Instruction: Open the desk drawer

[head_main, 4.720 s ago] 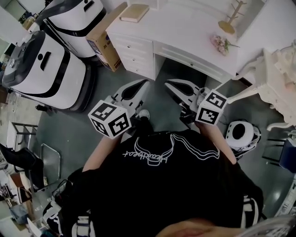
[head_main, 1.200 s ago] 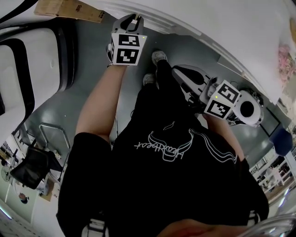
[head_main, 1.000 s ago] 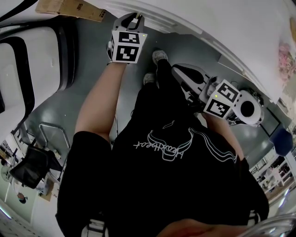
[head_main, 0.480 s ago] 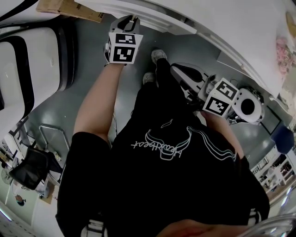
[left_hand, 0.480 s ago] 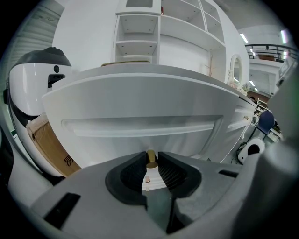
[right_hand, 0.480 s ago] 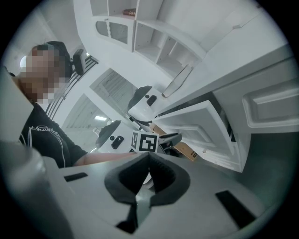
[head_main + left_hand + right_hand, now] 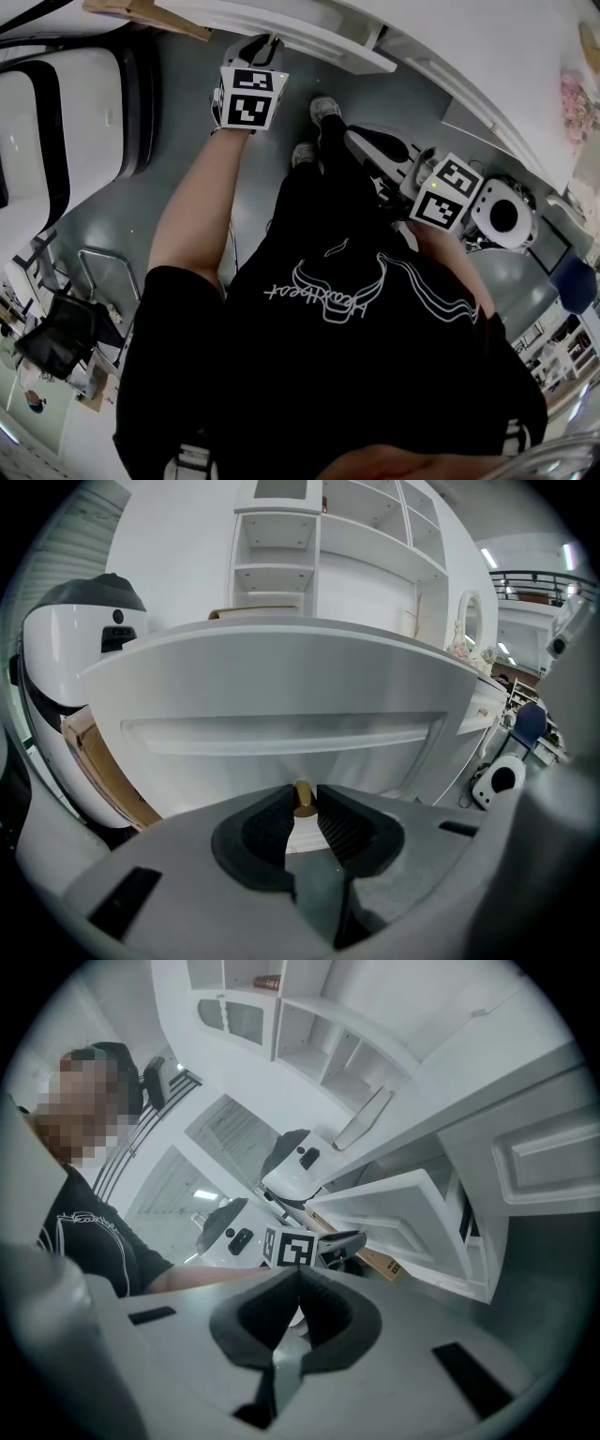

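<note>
- The left gripper (image 7: 302,806) had its jaws clamped on the small brass knob (image 7: 303,795) in the middle of the drawer (image 7: 281,714) front, a pad pressing on each side of it.
- The right gripper (image 7: 298,1277) had its jaws pressed together with nothing between them.
- Compared with a second before, the drawer (image 7: 281,33) had slid farther out of the white desk (image 7: 487,66) towards the person. The left gripper (image 7: 267,42) had come back with it. The drawer stood partly open at the far left.
- The right gripper (image 7: 356,139) had barely shifted.
- The left forearm (image 7: 202,202) reached almost straight out to the far side, with its gripper tipped down onto the knob.
- The right forearm (image 7: 455,267) stayed bent near the body on the right. Its gripper was about level and aimed leftward at the drawer's side.
</note>
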A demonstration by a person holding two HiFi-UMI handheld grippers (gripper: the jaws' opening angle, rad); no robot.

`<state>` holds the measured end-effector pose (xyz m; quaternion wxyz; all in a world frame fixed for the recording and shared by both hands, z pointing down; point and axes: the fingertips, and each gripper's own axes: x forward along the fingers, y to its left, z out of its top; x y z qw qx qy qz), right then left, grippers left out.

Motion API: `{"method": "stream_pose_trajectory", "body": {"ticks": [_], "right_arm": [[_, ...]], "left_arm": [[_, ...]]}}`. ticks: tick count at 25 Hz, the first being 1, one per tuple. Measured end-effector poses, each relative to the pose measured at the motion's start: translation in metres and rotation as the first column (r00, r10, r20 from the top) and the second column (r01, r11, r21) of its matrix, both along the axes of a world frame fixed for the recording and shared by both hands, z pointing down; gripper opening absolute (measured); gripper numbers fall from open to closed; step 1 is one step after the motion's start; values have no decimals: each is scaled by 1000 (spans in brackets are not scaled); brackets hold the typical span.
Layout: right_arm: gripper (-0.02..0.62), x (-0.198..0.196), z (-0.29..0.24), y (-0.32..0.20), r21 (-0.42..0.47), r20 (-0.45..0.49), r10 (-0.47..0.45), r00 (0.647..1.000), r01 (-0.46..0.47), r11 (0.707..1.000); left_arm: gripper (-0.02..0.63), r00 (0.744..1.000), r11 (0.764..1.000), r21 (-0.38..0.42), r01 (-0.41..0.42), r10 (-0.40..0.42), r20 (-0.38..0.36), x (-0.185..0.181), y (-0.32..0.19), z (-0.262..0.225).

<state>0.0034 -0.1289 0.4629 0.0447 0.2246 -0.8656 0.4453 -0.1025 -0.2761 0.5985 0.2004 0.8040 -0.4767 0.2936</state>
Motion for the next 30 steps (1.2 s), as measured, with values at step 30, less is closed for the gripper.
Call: {"method": "stream_pose_trajectory", "body": {"ticks": [30], "right_arm": [[6,-27,-14,36,17,-4,-51,999,51,999]], "left_arm": [[80,999,1000,-19,-19,18,-37,-33,85,-2]]}}
